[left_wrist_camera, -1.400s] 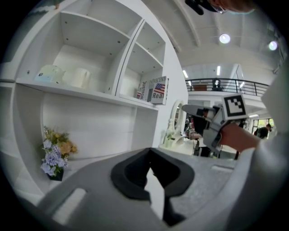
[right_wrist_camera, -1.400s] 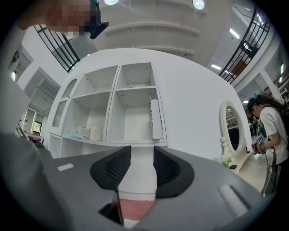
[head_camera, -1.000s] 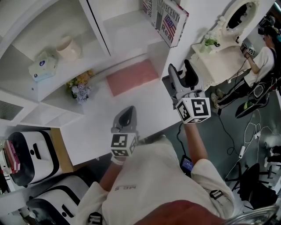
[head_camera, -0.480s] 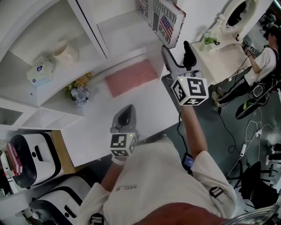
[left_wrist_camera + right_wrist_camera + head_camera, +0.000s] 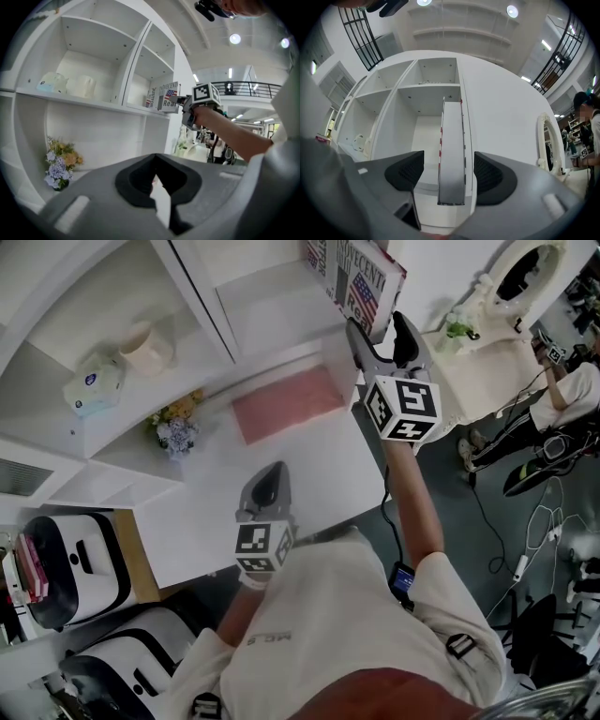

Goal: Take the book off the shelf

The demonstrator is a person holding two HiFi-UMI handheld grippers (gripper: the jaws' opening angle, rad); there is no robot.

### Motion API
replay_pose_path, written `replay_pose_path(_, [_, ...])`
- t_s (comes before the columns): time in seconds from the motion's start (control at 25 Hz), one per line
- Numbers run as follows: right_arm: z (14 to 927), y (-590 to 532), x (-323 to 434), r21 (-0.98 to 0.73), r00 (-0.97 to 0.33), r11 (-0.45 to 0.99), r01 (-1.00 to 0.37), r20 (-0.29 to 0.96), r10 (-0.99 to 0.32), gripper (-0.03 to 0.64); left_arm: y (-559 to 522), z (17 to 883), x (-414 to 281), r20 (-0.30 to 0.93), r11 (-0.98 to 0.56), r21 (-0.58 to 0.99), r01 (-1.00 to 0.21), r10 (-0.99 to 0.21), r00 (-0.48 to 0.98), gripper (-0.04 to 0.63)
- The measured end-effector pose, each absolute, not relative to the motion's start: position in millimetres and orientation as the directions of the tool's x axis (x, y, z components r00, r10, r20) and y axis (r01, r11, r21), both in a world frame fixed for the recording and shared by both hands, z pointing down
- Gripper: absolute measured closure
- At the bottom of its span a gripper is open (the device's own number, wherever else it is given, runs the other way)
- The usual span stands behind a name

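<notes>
The book (image 5: 361, 282), with a stars-and-stripes newsprint cover, stands upright in the white shelf's right compartment. My right gripper (image 5: 380, 334) is raised to it. In the right gripper view the book's grey spine (image 5: 452, 154) stands between the two wide-apart jaws and neither pad touches it. The right gripper (image 5: 450, 176) is open, its jaws having just been opening. My left gripper (image 5: 267, 482) hovers low over the white desk, its jaws together with nothing in them. The left gripper view shows the left gripper (image 5: 159, 206) below and the right gripper (image 5: 180, 99) at the book (image 5: 165, 96).
A pink mat (image 5: 286, 401) lies on the desk (image 5: 216, 512) under the shelf. Flowers (image 5: 175, 432) stand in the lower niche, a tissue box (image 5: 92, 382) and a cream cup (image 5: 148, 345) on the shelf above. A white dresser (image 5: 487, 352) and a person (image 5: 572, 395) are at right.
My right gripper has moved up and away from the desk's edge to the shelf, and its jaws now straddle the book's spine. The left gripper has stayed put.
</notes>
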State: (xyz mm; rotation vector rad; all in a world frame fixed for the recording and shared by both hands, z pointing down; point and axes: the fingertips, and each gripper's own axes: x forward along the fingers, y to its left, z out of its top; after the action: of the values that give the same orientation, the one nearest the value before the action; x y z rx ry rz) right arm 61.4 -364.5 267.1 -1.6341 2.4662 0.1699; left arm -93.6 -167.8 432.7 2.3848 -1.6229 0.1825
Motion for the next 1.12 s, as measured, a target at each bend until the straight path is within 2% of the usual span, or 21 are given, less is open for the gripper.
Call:
replay_pose_path(0.2, [267, -377, 58, 0.015, -0.380, 0.384, -0.923, -0.187, -0.906, 0.330, -168, 432, -97, 0.240, -0.340, 0.132, -0.931, -0.900, 0.362, 0.595])
replay_pose_path(0.4, [268, -386, 55, 0.024, -0.377, 0.379, -0.925, -0.173, -0.910, 0.333, -167, 432, -100, 0.243, -0.335, 0.132, -0.933, -0.902, 0.358, 0.595])
replay_pose_path(0.52, [267, -387, 58, 0.024, -0.361, 0.363, -0.932, -0.167, -0.917, 0.443, -166, 432, -101, 0.242, -0.331, 0.133, -0.934, -0.903, 0.355, 0.595])
replay_pose_path(1.12, [269, -375, 60, -0.011, -0.355, 0.363, -0.932, -0.180, -0.917, 0.455, -158, 434, -104, 0.241, -0.336, 0.134, -0.932, -0.901, 0.360, 0.595])
